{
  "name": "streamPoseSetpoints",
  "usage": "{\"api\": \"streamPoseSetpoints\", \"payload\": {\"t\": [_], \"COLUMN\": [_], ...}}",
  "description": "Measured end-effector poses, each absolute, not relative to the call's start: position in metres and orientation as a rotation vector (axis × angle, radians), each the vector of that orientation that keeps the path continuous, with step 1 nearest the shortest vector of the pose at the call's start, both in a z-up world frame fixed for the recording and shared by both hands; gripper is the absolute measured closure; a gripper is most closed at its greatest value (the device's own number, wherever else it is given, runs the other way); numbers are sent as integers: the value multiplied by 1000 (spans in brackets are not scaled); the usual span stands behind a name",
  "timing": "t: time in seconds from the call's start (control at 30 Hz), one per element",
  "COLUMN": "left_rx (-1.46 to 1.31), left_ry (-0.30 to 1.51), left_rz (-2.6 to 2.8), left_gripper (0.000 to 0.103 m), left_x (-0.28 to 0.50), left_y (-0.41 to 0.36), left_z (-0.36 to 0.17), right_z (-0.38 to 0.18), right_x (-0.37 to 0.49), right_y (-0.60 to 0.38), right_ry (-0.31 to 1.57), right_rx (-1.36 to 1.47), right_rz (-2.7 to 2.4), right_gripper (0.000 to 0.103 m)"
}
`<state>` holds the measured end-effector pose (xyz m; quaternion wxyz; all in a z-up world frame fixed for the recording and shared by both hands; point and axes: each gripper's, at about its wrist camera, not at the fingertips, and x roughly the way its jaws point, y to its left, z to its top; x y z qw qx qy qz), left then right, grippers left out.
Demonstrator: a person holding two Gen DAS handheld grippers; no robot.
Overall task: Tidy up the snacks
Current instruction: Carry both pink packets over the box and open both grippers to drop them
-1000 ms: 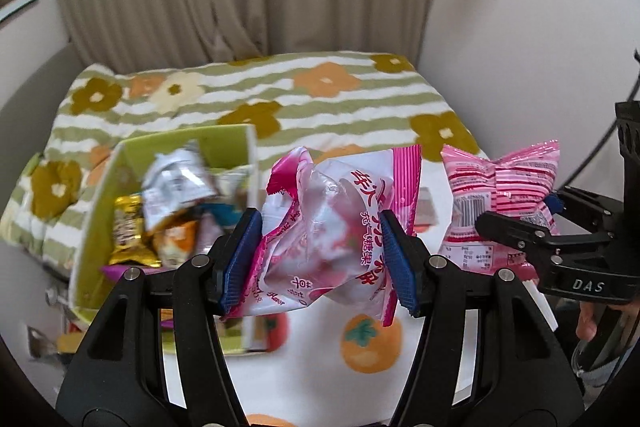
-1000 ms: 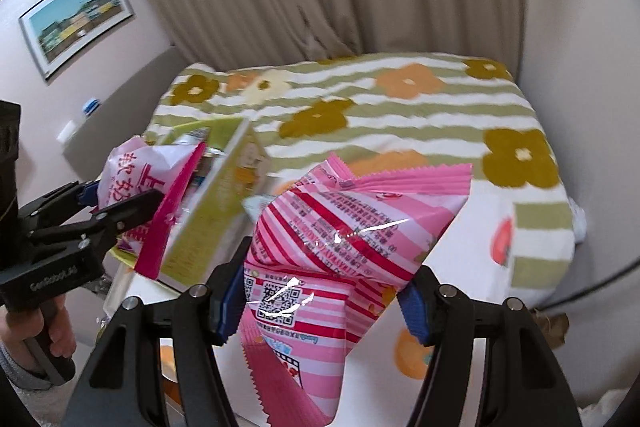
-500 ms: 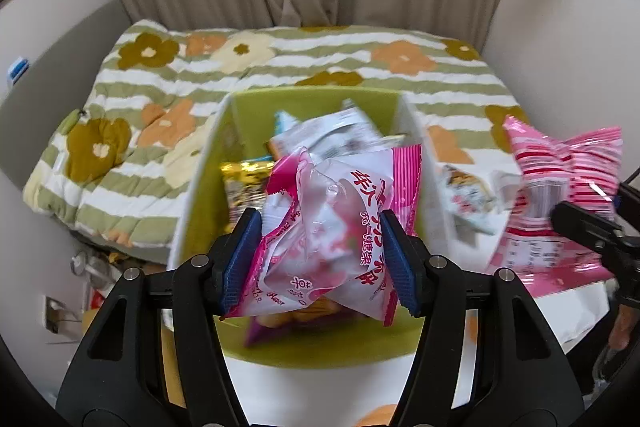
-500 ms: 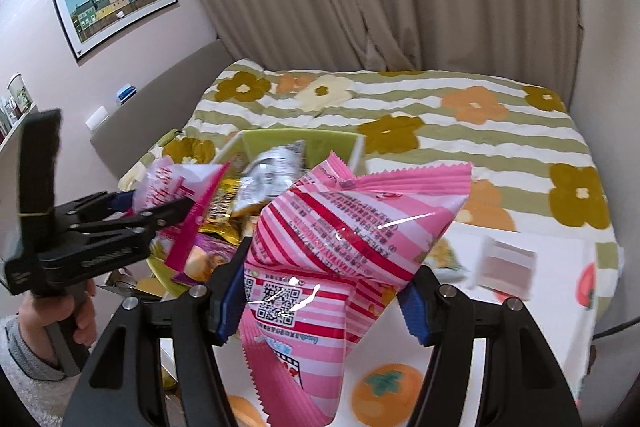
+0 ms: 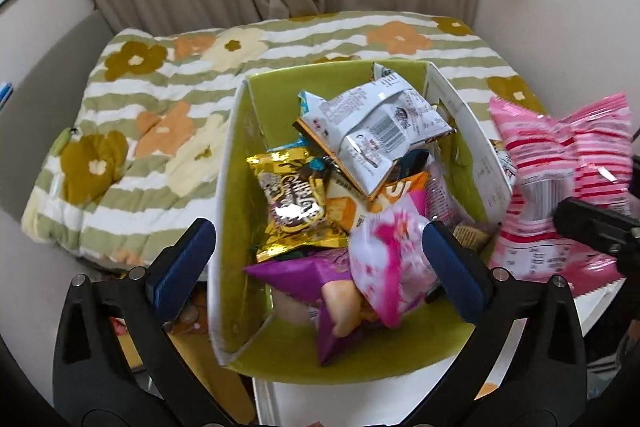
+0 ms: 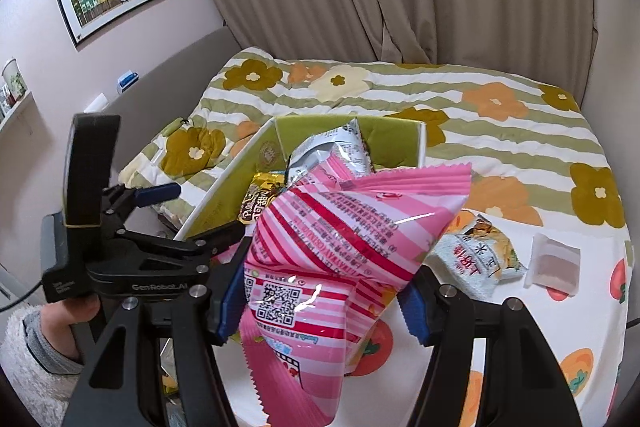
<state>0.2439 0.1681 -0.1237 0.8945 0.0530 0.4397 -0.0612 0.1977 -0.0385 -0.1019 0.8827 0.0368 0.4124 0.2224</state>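
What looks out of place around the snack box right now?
Two packets lie loose on the tablecloth outside the green box: a white and green snack bag and a small white wrapped piece. Inside the box, the snacks sit in a jumbled heap, not in rows.

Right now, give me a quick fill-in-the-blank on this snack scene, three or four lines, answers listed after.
1. The left gripper has jaws that are opening above a box whose inside is coloured ____.
2. The pink striped packet is held by the ____ gripper.
3. The gold packet lies ____ the box.
4. The small white sachet rests on the ____, outside the box.

Answers: green; right; inside; table
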Motion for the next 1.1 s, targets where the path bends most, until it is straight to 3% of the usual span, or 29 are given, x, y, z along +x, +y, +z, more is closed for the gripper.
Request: {"api": "streamPoseSetpoints", "payload": {"t": [0.63,0.77,1.1], "left_rx": [22,0,-15], "left_ry": [882,880,879], "left_rz": [-20,-1,-13], "left_gripper": [0,0,0], "left_x": [237,234,227], "left_y": [235,244,239], "left_z": [-106,-106,-107], "right_z": [-112,-115,-107], "right_x": [247,247,222], "right_y": [36,38,7], "right_ry": [940,905,849], "right_rx": [-9,-14,-7], "right_rz": [569,541,466], "right_gripper": [39,4,2]}}
